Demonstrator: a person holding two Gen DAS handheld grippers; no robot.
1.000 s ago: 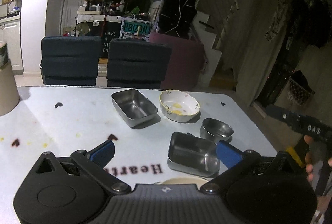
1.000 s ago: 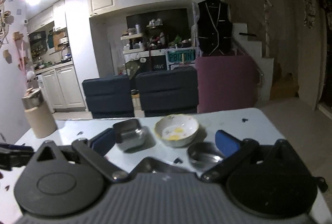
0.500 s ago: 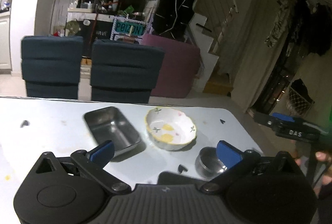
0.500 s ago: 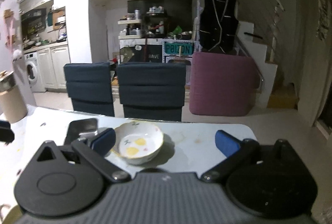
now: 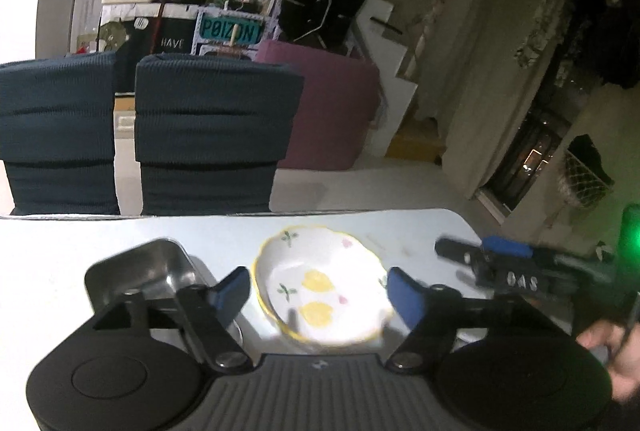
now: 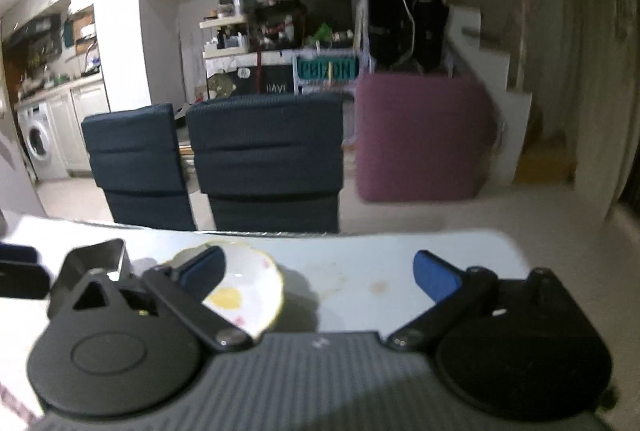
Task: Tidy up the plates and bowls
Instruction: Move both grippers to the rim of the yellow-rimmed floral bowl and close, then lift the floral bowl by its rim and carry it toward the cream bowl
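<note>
A white ceramic bowl (image 5: 324, 283) with a yellow rim and lemon prints sits on the pale table (image 5: 60, 251). My left gripper (image 5: 318, 293) straddles it, its blue pads just outside the rim on either side; the jaws are closing, with no visible press. A rectangular steel tray (image 5: 148, 271) lies just left of the bowl. My right gripper (image 6: 320, 273) hovers over bare table (image 6: 380, 271), jaws wide and closing slightly; its left finger overlaps the bowl (image 6: 248, 287). The right gripper (image 5: 472, 255) also shows blurred at the right, beyond the bowl.
Two dark blue chairs (image 5: 212, 135) stand against the table's far edge, a purple seat (image 5: 332, 103) behind them. A hand (image 5: 608, 347) holds the right gripper's handle. The tray (image 6: 100, 255) and part of the left gripper (image 6: 20, 271) sit at the left of the right wrist view.
Both grippers moved forward and down across the table toward the bowl. The round steel bowl and the nearer tray dropped out of view. The left jaws narrowed around the bowl.
</note>
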